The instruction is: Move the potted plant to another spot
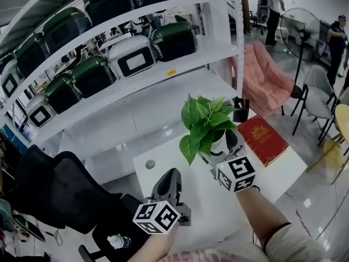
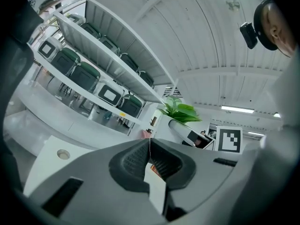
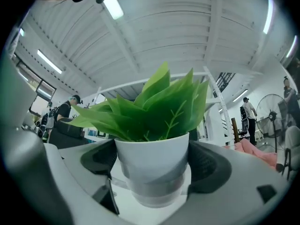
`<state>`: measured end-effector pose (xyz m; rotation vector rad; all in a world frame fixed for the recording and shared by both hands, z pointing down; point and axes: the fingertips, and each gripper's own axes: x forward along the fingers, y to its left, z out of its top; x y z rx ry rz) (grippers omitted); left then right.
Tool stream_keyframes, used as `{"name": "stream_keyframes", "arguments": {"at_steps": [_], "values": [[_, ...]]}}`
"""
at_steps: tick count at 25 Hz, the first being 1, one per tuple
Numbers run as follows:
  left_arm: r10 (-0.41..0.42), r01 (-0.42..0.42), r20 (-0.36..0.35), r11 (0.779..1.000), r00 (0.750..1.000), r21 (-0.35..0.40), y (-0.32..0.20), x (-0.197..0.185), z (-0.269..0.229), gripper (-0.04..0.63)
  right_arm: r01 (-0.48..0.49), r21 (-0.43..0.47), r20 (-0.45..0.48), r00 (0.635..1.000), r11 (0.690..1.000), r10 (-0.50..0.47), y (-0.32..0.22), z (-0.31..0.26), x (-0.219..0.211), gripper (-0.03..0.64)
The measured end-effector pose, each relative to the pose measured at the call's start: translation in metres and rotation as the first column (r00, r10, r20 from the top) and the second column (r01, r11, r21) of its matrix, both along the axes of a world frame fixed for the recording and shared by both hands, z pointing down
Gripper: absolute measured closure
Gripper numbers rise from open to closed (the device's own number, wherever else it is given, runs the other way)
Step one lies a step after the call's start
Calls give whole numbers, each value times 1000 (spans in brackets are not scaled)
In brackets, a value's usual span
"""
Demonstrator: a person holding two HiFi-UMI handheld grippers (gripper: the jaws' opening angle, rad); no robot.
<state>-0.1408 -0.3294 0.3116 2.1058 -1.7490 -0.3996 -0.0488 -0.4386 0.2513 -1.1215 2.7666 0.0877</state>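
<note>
Right gripper view: the right gripper (image 3: 151, 182) clamps the potted plant (image 3: 154, 121) by its pot, above the table (image 1: 163, 173). The left gripper (image 2: 150, 159) is closed and empty. Carrying step, probably; next comes a level set-down elsewhere.

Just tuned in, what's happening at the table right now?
A person is working with two hand-held grippers over the white table. The right hand-held gripper is shut on the potted plant, with a jaw on each side of its white pot. The left hand-held gripper is shut and empty, nearer the person. A red book lies to the plant's right. I cannot tell whether the pot is off the surface.
</note>
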Motion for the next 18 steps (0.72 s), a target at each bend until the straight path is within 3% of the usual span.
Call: {"name": "stream_keyframes", "arguments": {"at_steps": [18], "values": [[36,-40,33,993,999,112,114,-38,-53,571,-28,92,72,997,995,22,157,-50,-20,127]]}}
